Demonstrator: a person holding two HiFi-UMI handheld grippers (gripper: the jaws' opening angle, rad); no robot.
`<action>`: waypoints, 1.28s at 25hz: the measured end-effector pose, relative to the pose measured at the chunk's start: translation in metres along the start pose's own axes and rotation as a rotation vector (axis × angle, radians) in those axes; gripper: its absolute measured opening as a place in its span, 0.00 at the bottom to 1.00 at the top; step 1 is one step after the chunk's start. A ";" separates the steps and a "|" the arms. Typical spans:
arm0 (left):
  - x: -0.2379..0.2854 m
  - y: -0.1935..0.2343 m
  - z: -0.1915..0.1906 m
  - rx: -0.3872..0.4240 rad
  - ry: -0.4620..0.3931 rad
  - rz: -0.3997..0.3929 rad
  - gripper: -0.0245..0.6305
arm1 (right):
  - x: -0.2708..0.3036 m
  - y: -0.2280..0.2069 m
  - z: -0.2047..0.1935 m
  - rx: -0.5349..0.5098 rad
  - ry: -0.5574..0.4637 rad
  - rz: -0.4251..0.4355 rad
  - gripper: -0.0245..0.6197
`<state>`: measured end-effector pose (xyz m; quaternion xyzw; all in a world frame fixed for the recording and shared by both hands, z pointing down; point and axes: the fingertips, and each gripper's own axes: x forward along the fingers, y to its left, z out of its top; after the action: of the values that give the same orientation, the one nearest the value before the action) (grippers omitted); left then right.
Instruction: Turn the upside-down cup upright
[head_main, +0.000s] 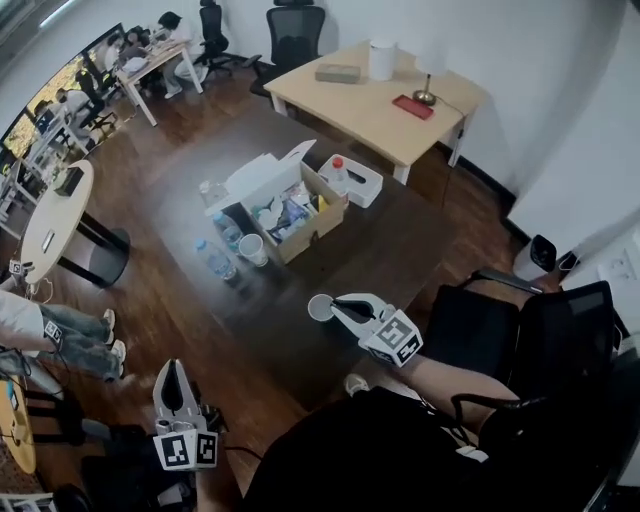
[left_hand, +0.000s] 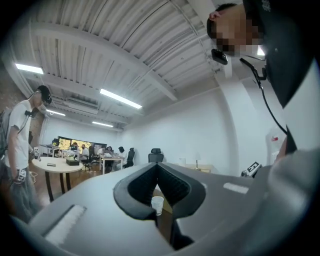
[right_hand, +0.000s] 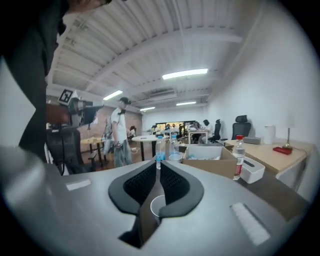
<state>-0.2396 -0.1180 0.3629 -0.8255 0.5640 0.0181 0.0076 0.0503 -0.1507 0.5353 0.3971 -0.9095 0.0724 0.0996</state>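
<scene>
A white paper cup stands mouth up on the dark table, close to its near edge. My right gripper hovers just to the right of and above it, jaws shut with nothing in them. In the right gripper view the cup's open rim shows below, through the gap behind the meeting tips. My left gripper is off the table at the lower left, shut and empty. Its own view shows a white cup far off, beyond the closed jaws.
An open cardboard box full of odds and ends sits mid-table, with a second upright cup and two water bottles at its left. A white tissue box lies behind. A black chair is at the right; a person stands at the left.
</scene>
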 end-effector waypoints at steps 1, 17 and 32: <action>0.011 -0.006 -0.002 0.018 -0.013 -0.026 0.04 | -0.006 -0.006 0.003 0.020 -0.023 -0.039 0.07; 0.075 -0.073 -0.064 0.082 0.039 -0.202 0.04 | -0.042 -0.029 -0.035 0.153 -0.008 -0.212 0.04; 0.066 -0.062 -0.071 0.103 0.091 -0.143 0.04 | -0.041 -0.043 -0.042 0.180 -0.004 -0.193 0.04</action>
<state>-0.1558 -0.1594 0.4309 -0.8622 0.5035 -0.0489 0.0261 0.1142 -0.1417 0.5684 0.4902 -0.8570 0.1431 0.0685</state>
